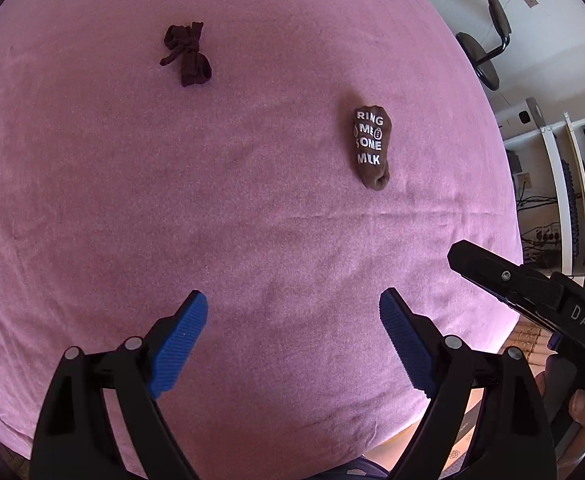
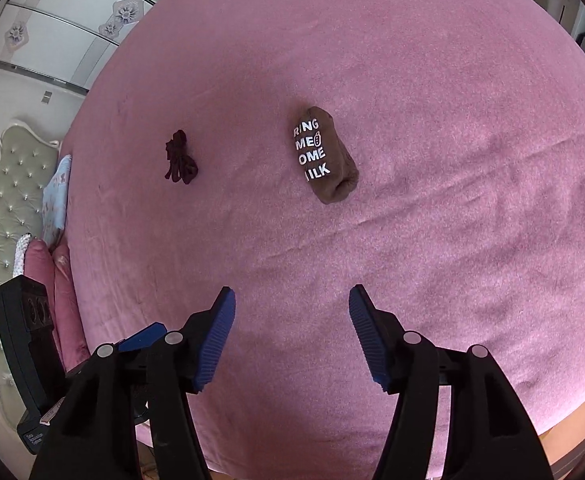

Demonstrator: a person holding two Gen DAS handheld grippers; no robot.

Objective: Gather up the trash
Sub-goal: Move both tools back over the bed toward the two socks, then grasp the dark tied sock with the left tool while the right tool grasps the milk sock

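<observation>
A rolled brown sock with white lettering (image 1: pixel 371 147) lies on the pink bed cover (image 1: pixel 172 200). It also shows in the right wrist view (image 2: pixel 326 156). A dark maroon knotted stocking (image 1: pixel 187 55) lies farther off to the left, and appears in the right wrist view (image 2: pixel 179 157) too. My left gripper (image 1: pixel 293 304) is open and empty above the cover, short of both items. My right gripper (image 2: pixel 292 300) is open and empty, also short of the sock. Its black body (image 1: pixel 532 292) shows at the right of the left wrist view.
A tufted grey headboard (image 2: pixel 8 200) with pink and blue pillows (image 2: pixel 58 196) stands at the left. An office chair (image 1: pixel 488 48), shelves and cables (image 1: pixel 548 236) stand beyond the bed's right edge. A white wardrobe (image 2: pixel 72 28) is at the far left.
</observation>
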